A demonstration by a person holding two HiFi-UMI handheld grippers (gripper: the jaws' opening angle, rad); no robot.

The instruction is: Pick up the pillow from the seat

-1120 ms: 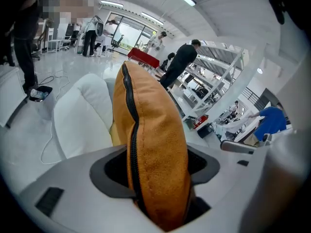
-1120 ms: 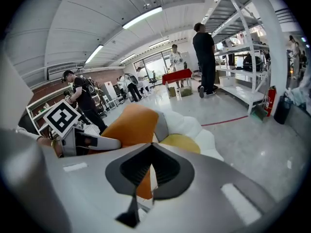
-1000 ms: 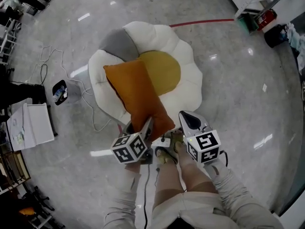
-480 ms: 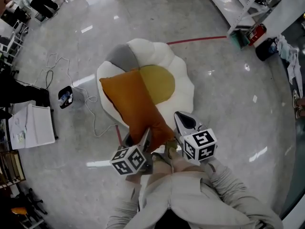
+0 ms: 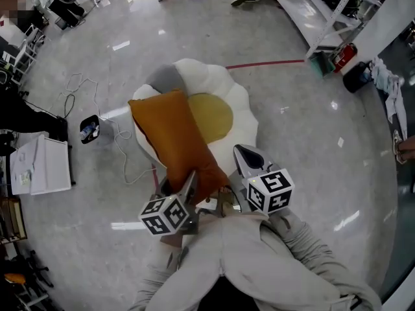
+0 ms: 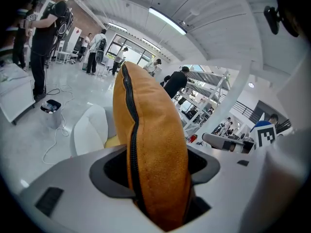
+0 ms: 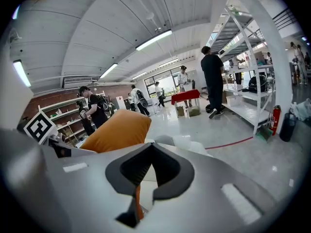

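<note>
Pillow (image 5: 175,138): oblong, long axis running from the left gripper (image 5: 186,185) away toward the far-left rim of the seat (image 5: 241,112). Rust-orange suede-like cover, dark zip along the near edge. Near end is clamped between the left jaws; the rest lies over the seat's left side. Right gripper (image 7: 150,164): jaws closed, empty, just beside the pillow. Floor bin (image 5: 87,127): contents unclear.
</note>
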